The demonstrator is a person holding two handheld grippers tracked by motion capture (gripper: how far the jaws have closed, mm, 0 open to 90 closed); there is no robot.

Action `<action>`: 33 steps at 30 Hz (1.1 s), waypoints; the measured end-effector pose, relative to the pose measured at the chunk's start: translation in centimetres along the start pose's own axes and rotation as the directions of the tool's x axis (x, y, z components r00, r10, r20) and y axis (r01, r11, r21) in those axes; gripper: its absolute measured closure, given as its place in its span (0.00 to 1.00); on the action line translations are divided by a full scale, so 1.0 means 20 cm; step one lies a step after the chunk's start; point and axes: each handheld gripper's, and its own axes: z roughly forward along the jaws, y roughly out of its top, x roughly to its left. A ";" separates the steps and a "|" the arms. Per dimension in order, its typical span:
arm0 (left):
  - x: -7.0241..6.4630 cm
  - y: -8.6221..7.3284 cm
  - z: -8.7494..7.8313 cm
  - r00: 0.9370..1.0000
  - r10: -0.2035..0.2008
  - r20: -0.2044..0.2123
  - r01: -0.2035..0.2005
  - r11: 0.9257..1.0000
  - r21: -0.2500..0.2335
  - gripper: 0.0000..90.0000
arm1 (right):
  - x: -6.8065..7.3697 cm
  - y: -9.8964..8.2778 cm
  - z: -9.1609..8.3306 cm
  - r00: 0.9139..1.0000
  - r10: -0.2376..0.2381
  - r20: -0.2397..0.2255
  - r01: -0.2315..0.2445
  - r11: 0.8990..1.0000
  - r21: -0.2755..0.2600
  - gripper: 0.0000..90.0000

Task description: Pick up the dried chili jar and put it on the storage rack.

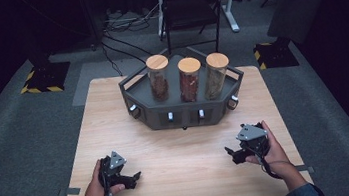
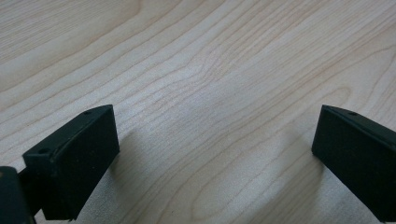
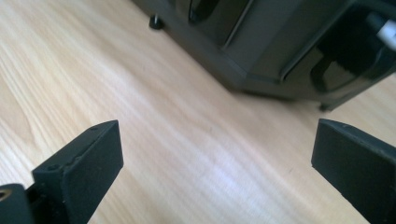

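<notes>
Seen from the high view: a pale wooden table [image 1: 178,143] at frame centre, light grain running across it, set on grey carpet [image 1: 11,138] in a dark room. At upper centre of the tabletop, a dark angular stand [image 1: 184,109] carrying three glass jars with wooden lids in a row: left jar [image 1: 159,77], middle jar [image 1: 190,79], right jar [image 1: 216,75], each upright and close beside its neighbour. Behind the table, at top centre, a black folding chair [image 1: 189,8] and loose cables [image 1: 121,26] on the floor. Yellow-and-black striped floor plates at upper left [image 1: 41,79] and upper right [image 1: 273,53].

At lower left, the left gripper [image 1: 134,177] held in a hand, low over bare wood, jaws spread wide with nothing between them. At lower right, the right gripper [image 1: 229,151] held likewise, jaws spread wide and empty, pointing toward frame centre. Both well apart from the stand and jars.

In the left gripper view: bare wood grain between the two black jaws. In the right gripper view: the stand's dark lower wall [image 3: 261,51] across the upper right, tabletop [image 3: 154,121] below.
</notes>
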 end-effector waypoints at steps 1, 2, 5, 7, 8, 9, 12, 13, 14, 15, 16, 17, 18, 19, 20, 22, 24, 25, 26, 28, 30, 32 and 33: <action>0.00 0.00 0.00 1.000 0.000 -0.001 0.000 1.000 0.000 0.01 | 0.00 -0.02 0.00 1.000 0.002 -0.002 -0.002 1.000 0.007 0.02; 0.00 0.00 0.00 1.000 0.000 0.000 0.000 1.000 0.000 0.01 | 0.00 -0.03 0.01 1.000 0.003 -0.007 -0.003 1.000 0.014 0.02; 0.00 0.00 0.00 1.000 0.000 0.000 0.000 1.000 0.000 0.01 | 0.00 -0.07 0.01 1.000 0.014 -0.005 -0.014 1.000 0.022 0.02; 0.00 0.00 0.00 1.000 0.000 0.000 0.000 1.000 0.000 0.01 | 0.00 -0.10 0.02 1.000 0.023 -0.012 -0.023 0.999 0.027 0.02; 0.00 0.00 0.00 1.000 0.000 0.000 0.000 1.000 0.000 0.01 | 0.00 -0.11 0.02 1.000 0.025 -0.012 -0.025 0.999 0.032 0.02; 0.00 0.00 0.00 1.000 0.000 0.000 0.000 1.000 0.001 0.01 | 0.00 -0.12 0.02 1.000 0.028 -0.011 -0.027 0.999 0.037 0.02; 0.00 0.00 0.00 1.000 0.000 0.000 0.000 1.000 0.000 0.01 | 0.00 -0.15 0.03 0.999 0.031 -0.013 -0.030 0.998 0.050 0.02; 0.00 0.00 0.00 1.000 0.000 0.000 0.000 1.000 0.001 0.01 | 0.00 -0.16 0.03 0.999 0.033 -0.012 -0.032 0.998 0.055 0.02; 0.00 0.00 0.00 1.000 0.000 0.000 0.000 1.000 0.001 0.01 | 0.00 -0.17 0.03 0.999 0.037 -0.015 -0.036 0.998 0.058 0.02; 0.00 0.00 0.00 1.000 0.000 0.000 0.000 1.000 0.000 0.01 | 0.00 -0.18 0.03 0.999 0.042 -0.019 -0.041 0.997 0.058 0.02; 0.00 0.00 0.00 1.000 0.000 0.000 0.000 1.000 0.001 0.01 | 0.01 -0.19 0.03 0.999 0.044 -0.020 -0.043 0.997 0.059 0.02; 0.00 0.00 0.00 1.000 0.000 0.000 0.000 1.000 0.000 0.01 | 0.01 -0.20 0.03 0.999 0.046 -0.021 -0.044 0.997 0.061 0.02; 0.00 0.00 0.00 1.000 0.000 0.000 0.000 1.000 0.000 0.01 | 0.01 -0.21 0.03 0.999 0.047 -0.020 -0.046 0.997 0.063 0.02; 0.00 0.00 0.00 1.000 0.000 -0.001 0.000 1.000 0.000 0.01 | 0.01 -0.22 0.03 0.998 0.052 -0.024 -0.051 0.997 0.064 0.02; 0.00 0.00 0.00 1.000 0.000 0.000 0.000 1.000 0.000 0.01 | 0.02 -0.23 0.03 0.998 0.053 -0.029 -0.051 0.996 0.067 0.02; 0.00 0.00 0.00 1.000 0.000 0.000 0.000 1.000 0.000 0.01 | 0.02 -0.25 0.03 0.998 0.055 -0.029 -0.053 0.996 0.070 0.02; 0.00 0.00 0.00 1.000 0.000 0.000 0.000 1.000 0.000 0.01 | 0.02 -0.26 0.03 0.997 0.070 -0.038 -0.067 0.995 0.068 0.02; 0.00 0.00 0.00 1.000 0.000 0.000 0.000 1.000 0.001 0.01 | 0.02 -0.27 0.03 0.996 0.078 -0.040 -0.075 0.995 0.067 0.02; 0.00 0.00 0.00 1.000 0.000 0.000 0.000 1.000 0.001 0.01 | 0.03 -0.28 0.03 0.996 0.079 -0.042 -0.076 0.995 0.069 0.02; 0.00 0.00 0.00 1.000 0.000 0.000 0.000 1.000 0.000 0.01 | 0.03 -0.30 0.03 0.995 0.087 -0.042 -0.083 0.994 0.075 0.02; 0.00 0.00 0.00 1.000 0.000 0.000 0.000 1.000 0.001 0.01 | 0.04 -0.32 0.03 0.994 0.101 -0.053 -0.096 0.992 0.078 0.02; 0.00 0.00 0.00 1.000 0.000 0.000 0.000 1.000 0.001 0.01 | 0.04 -0.34 0.03 0.993 0.102 -0.052 -0.097 0.991 0.087 0.02; 0.00 0.00 0.00 1.000 0.000 0.000 0.000 1.000 0.001 0.01 | 0.04 -0.35 0.03 0.993 0.105 -0.051 -0.100 0.991 0.092 0.02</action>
